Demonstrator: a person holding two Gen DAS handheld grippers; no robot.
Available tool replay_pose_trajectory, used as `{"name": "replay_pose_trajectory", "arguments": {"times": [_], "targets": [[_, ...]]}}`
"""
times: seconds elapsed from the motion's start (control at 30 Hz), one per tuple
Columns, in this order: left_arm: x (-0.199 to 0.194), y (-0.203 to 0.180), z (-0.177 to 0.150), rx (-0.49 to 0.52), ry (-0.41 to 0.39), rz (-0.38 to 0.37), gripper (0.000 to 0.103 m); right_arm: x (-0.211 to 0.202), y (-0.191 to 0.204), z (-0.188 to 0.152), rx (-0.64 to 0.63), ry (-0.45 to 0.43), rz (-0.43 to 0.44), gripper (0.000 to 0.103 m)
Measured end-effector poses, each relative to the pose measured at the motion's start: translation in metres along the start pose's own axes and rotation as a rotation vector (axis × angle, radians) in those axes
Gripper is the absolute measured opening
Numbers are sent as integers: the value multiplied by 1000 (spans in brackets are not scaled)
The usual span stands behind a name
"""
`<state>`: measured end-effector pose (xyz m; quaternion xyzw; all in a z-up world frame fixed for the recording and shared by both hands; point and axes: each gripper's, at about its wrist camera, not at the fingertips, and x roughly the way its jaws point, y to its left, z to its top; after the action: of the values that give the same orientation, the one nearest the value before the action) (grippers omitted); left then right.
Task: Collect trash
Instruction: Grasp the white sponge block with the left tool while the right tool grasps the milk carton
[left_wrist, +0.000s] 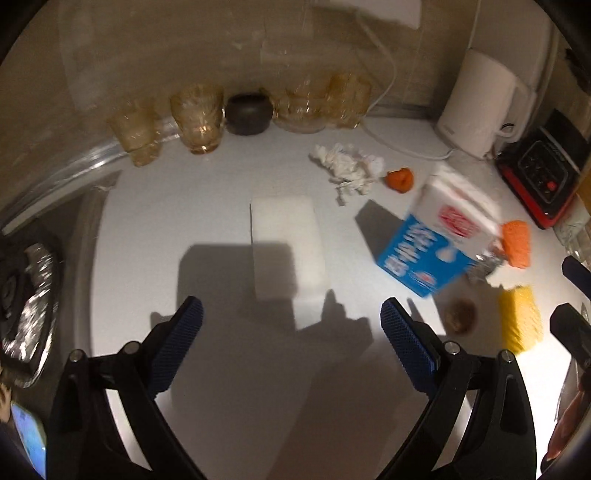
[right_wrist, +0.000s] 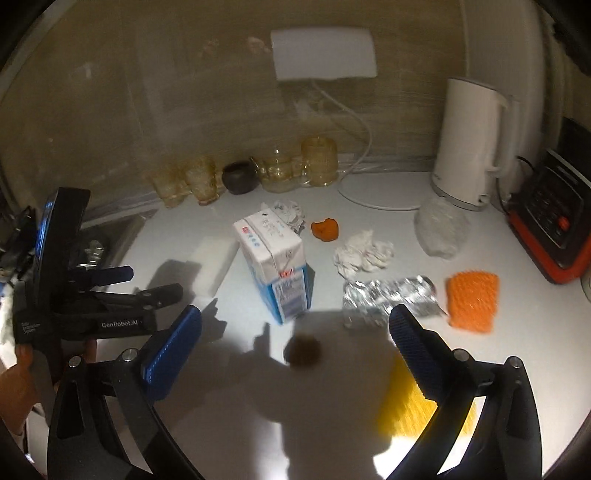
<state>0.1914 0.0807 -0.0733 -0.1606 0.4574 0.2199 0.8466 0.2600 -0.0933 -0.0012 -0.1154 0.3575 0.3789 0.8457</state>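
Observation:
A blue and white milk carton (right_wrist: 275, 267) stands on the white counter (right_wrist: 332, 406); it also shows in the left wrist view (left_wrist: 436, 240). Crumpled white paper (left_wrist: 349, 168) (right_wrist: 364, 254), an orange peel piece (left_wrist: 400, 179) (right_wrist: 325, 229), crumpled foil (right_wrist: 388, 299) and a small brown lump (right_wrist: 303, 350) (left_wrist: 460, 315) lie around it. My left gripper (left_wrist: 291, 325) is open and empty, short of a white block (left_wrist: 286, 243). My right gripper (right_wrist: 295, 325) is open and empty, just in front of the carton. The left gripper also shows in the right wrist view (right_wrist: 110, 291).
Amber glasses (left_wrist: 197, 118) and a dark pot (left_wrist: 247, 112) line the back wall. A white kettle (right_wrist: 469, 144) and a red-and-black appliance (right_wrist: 550, 229) stand at the right. An orange sponge (right_wrist: 472, 301), a yellow sponge (left_wrist: 521, 317) and a clear bag (right_wrist: 439, 230) lie nearby. A stove burner (left_wrist: 26, 306) is at the left.

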Motion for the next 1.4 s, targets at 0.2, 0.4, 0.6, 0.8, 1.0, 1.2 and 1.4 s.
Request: {"name": "replay_pose_trajectory", "arguments": {"times": [0.2, 0.4, 0.6, 0.8, 1.0, 1.2, 1.4], "targets": [[49, 6, 24, 11, 51, -35, 93, 55, 17, 19, -32, 22, -32, 101], [75, 6, 31, 6, 90, -54, 93, 83, 26, 35, -66, 21, -55, 101], [81, -11, 27, 73, 80, -35, 91, 96, 25, 38, -76, 69, -59, 61], [75, -20, 28, 123, 62, -16, 60, 93, 27, 38, -77, 88, -66, 45], [75, -23, 28, 143, 50, -24, 58, 79, 23, 41, -28, 53, -81, 44], [59, -32, 30, 190, 8, -43, 58, 64, 18, 43, 20, 27, -107, 44], [29, -44, 31, 254, -26, -82, 58, 29, 14, 37, 90, -8, -148, 44]]}}
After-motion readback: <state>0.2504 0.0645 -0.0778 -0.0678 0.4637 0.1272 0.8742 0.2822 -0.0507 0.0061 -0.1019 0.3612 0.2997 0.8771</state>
